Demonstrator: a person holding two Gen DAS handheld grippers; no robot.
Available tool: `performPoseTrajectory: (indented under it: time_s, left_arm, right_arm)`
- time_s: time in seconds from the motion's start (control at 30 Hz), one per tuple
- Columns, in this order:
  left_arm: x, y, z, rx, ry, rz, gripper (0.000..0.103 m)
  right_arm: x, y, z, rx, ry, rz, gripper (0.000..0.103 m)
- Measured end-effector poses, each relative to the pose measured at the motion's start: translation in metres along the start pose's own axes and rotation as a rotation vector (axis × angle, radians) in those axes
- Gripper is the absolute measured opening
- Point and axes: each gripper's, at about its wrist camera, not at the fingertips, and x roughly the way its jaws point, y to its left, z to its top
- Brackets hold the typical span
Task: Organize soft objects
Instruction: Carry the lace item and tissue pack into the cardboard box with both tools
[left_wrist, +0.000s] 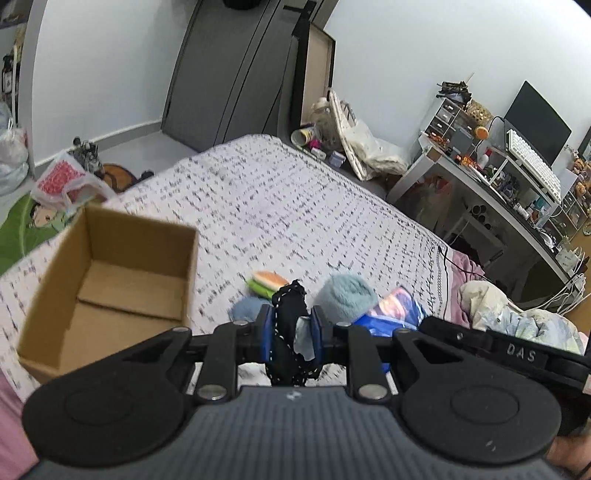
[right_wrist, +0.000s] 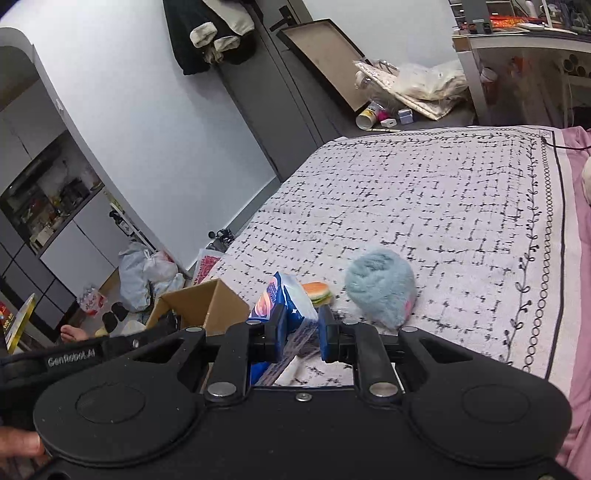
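Observation:
My left gripper (left_wrist: 292, 332) is shut on a black fabric piece with white stitching (left_wrist: 290, 328), held above the bed, just right of an open, empty cardboard box (left_wrist: 110, 288). My right gripper (right_wrist: 301, 332) is shut on a blue and white plastic packet (right_wrist: 284, 306), lifted over the bed. A fluffy light-blue ball (right_wrist: 380, 286) lies on the bedspread just right of it, also in the left wrist view (left_wrist: 347, 297). A soft toy hamburger (right_wrist: 317, 292) lies beyond the packet, also in the left wrist view (left_wrist: 267, 282). A blue-grey soft object (left_wrist: 245, 308) lies behind the left finger.
The patterned white bedspread (right_wrist: 424, 192) covers the bed, with pink sheet (right_wrist: 580, 258) on the right. A cluttered desk (left_wrist: 517, 177) stands right of the bed. Bags (right_wrist: 147, 273) and clutter lie on the floor to the left. Crumpled bedding (left_wrist: 517, 314) lies at right.

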Motion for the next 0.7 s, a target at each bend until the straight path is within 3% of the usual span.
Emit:
performPoseTrajectory:
  time_s: [0.27, 0.7]
  left_arm:
    - [-0.002, 0.039, 0.011, -0.031, -0.023, 0.006, 0.02]
    - [0.01, 0.108, 0.012, -0.11, -0.001, 0.111, 0.02]
  right_arm:
    - [0.015, 0.038, 0.002, -0.041, 0.003, 0.019, 0.017]
    - [0.057, 0.095, -0.004, -0.085, 0.035, 0.066, 0.017]
